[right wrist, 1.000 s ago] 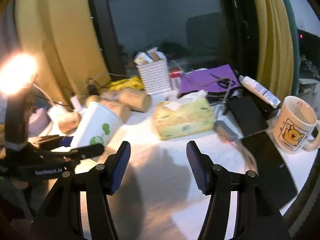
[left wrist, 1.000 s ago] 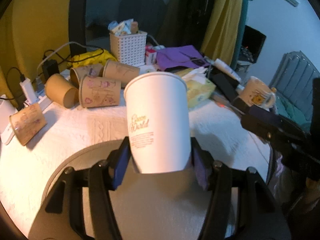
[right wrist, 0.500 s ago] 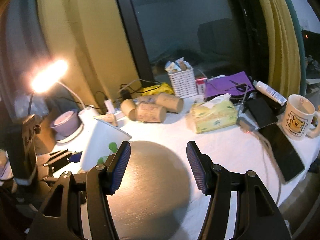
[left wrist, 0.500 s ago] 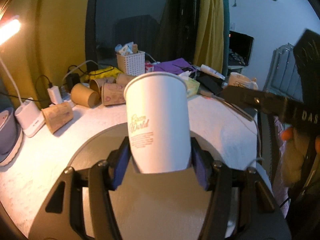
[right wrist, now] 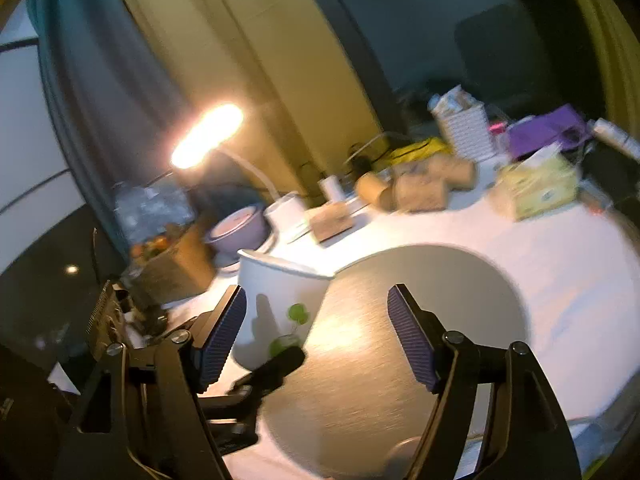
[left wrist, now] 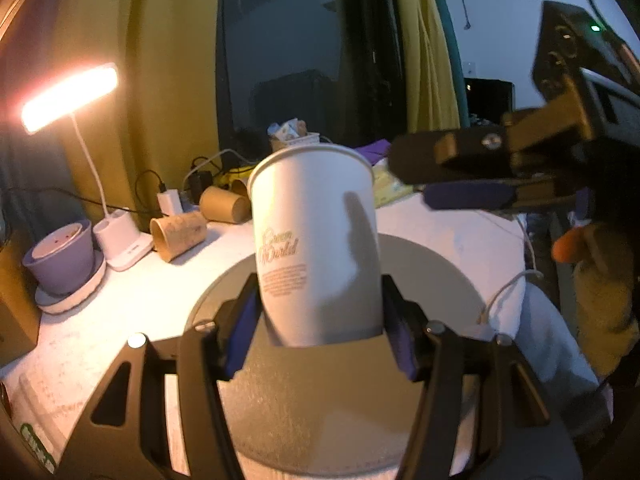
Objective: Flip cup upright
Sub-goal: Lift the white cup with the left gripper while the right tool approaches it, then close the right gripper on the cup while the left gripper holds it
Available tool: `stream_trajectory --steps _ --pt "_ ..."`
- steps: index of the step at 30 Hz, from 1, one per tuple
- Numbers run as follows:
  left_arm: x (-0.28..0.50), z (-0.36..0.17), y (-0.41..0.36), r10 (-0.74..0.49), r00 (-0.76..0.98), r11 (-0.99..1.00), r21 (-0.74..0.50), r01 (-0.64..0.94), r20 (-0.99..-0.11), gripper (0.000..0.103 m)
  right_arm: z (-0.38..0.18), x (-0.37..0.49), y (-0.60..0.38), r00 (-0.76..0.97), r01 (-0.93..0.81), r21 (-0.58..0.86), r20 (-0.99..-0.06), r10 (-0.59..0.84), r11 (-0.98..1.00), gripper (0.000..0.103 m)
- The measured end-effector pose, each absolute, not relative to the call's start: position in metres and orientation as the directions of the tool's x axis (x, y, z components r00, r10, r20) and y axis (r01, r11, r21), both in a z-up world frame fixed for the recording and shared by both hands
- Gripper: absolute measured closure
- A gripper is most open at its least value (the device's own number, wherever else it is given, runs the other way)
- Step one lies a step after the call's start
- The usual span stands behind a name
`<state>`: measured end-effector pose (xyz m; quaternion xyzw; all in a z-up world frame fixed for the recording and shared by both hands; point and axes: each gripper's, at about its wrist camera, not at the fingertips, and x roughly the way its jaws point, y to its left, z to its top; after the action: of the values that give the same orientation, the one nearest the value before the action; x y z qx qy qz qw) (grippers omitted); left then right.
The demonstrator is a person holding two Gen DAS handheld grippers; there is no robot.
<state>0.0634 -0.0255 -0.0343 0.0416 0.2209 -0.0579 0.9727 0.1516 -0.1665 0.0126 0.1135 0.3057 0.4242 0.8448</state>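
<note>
The surface (left wrist: 132, 304), draped in white cloth, spreads out ahead of both sets of fingers and carries a round grey mat (right wrist: 432, 320) directly under them. That mat reads as the intended landing spot, since the handling happens over it and the clutter sits well beyond.

Past the fingertips, far back on the surface, a lit desk lamp (left wrist: 70, 96) throws warm light from the left; a lilac bowl (left wrist: 60, 256) sits just beside its base. Several brown paper cups (left wrist: 180, 232) lie on their sides further along, and a white basket (right wrist: 466, 130) and a tissue box (right wrist: 540, 188) stand behind them, out of the working area.

The white paper cup (left wrist: 316, 240) is held between the fingers of the left gripper (left wrist: 320, 320), which are closed on its narrow lower wall. Its wide rim points up and away from the fingers, so it looks upright or close to it, tilted slightly. Gripping near the base keeps the mouth free and lets the bottom meet the mat first. I cannot tell whether its base touches the mat or is just above it.

The right gripper (right wrist: 316, 336) has its fingers spread wide with nothing between them; the cup appears just left of its left finger. It seems to be standing by.

What remains, I judge, is to set the cup down and let go.
</note>
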Motion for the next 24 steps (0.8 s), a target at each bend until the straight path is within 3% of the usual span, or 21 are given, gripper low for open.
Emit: stream_trajectory --steps 15,24 --pt "0.027 -0.042 -0.042 -0.144 0.92 0.974 0.11 0.196 -0.364 0.044 -0.004 0.153 -0.149 0.239 -0.636 0.634 -0.38 0.894 0.44 0.027" --pt "0.027 -0.043 -0.043 -0.157 0.919 0.97 0.119 0.212 -0.36 0.044 -0.008 0.155 -0.15 0.204 -0.619 0.671 -0.365 0.908 0.409 0.027"
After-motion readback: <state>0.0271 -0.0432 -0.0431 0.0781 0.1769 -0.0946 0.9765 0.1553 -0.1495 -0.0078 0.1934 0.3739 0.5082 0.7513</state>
